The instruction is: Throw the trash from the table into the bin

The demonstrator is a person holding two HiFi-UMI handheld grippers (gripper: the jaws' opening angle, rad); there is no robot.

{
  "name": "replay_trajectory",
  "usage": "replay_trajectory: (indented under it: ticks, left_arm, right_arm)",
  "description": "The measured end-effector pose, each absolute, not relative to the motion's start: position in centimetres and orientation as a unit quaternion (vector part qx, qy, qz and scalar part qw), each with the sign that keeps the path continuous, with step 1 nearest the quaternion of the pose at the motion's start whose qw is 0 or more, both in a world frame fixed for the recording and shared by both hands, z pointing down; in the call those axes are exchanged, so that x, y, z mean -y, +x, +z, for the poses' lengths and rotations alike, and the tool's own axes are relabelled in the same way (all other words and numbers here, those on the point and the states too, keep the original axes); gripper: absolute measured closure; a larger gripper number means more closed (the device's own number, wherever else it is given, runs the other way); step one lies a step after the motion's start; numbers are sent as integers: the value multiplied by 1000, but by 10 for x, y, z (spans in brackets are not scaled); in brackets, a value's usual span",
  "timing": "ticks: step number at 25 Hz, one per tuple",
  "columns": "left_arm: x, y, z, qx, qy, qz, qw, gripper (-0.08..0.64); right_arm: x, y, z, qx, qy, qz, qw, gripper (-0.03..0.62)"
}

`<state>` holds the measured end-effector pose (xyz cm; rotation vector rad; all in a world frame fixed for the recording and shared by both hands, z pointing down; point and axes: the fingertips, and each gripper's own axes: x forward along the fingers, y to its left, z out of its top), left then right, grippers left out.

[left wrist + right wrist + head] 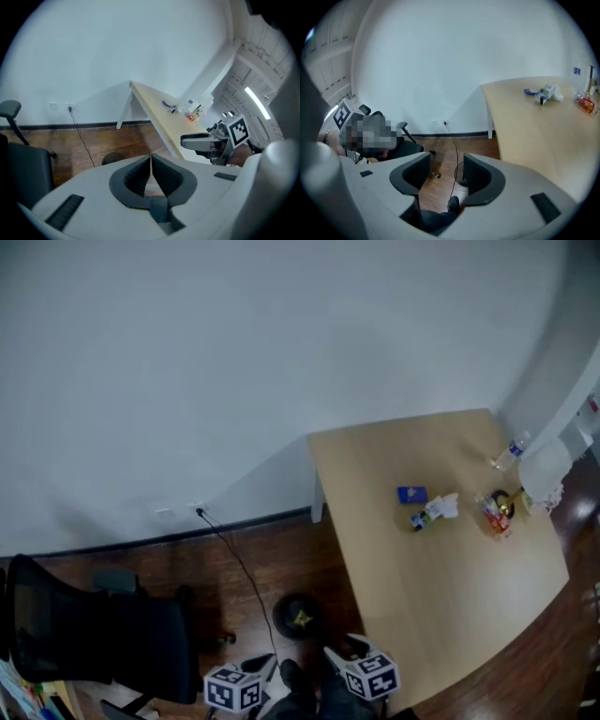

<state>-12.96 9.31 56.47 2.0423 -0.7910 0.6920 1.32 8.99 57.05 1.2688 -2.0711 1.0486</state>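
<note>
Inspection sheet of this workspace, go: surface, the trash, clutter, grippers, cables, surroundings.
Surface: light wooden table, mostly bare.
Job's things: blue packet, crumpled white paper, red wrapper and clear bottle toward the table's far end; round black bin on the floor beside the table.
Clutter: white bag-like thing at the table's edge.
Grippers: left gripper, fingers together, empty; right gripper, fingers apart, empty.
Cables: black cable runs from the wall socket across the floor toward the bin.
Surroundings: black office chair, dark wooden floor, white wall.
</note>
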Motion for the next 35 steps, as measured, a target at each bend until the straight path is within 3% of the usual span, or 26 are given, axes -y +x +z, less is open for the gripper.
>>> replay_trajectory:
  ticks: [10,22,28,35]
  left_arm:
    - [-105,-94,519,273,863,255,340,558]
    - [-113,-80,533,244,862,280,344,555]
    - [-97,-65,536,228,866,293,334,555]
    - [-52,-42,530,238,860,318,321,555]
  right_arm:
    - [-121,5,527,760,480,381,217,362]
    - [-119,23,521,733,535,361,216,362]
    - [-110,79,518,676,622,338,204,362]
    - [-33,202,532,584,720,344,150,362]
